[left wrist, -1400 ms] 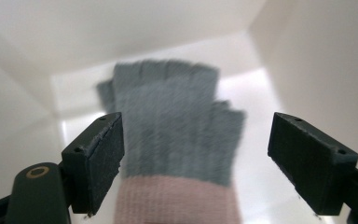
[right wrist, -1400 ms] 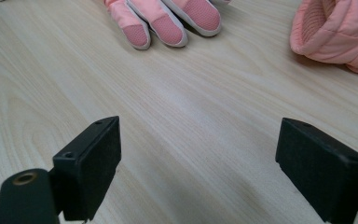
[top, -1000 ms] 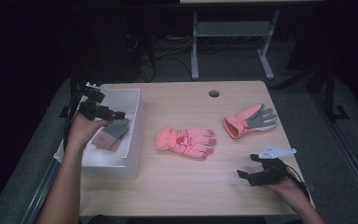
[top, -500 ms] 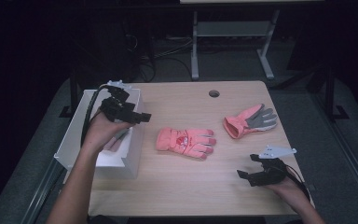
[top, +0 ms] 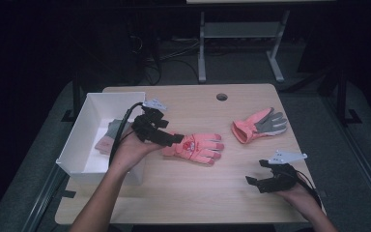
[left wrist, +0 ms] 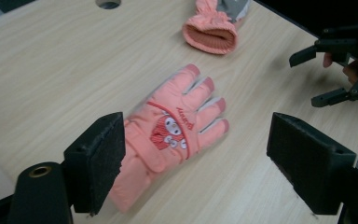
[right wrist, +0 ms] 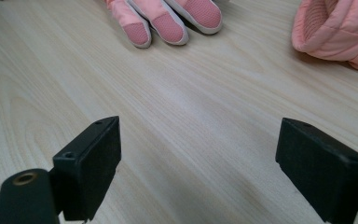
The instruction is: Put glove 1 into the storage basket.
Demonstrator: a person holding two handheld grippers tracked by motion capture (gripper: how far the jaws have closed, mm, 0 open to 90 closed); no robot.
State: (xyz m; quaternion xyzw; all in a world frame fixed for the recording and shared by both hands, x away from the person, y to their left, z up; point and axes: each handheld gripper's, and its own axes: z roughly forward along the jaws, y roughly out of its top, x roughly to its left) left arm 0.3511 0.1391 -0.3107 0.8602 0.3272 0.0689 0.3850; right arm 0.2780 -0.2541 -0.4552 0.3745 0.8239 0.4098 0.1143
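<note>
White bin point(top: 77, 140) — grey-pink glove point(top: 107, 140) inside

The near glove point(left wrist: 168, 140) carries a cartoon character patch on its back. Beside the patch, short red lettering runs along a red curved line. The lettering is too small and blurred to read. No other text, brand, number or sign is legible on the far glove point(left wrist: 212, 30), the bin point(top: 84, 140) or the counter point(top: 193, 188).
</note>
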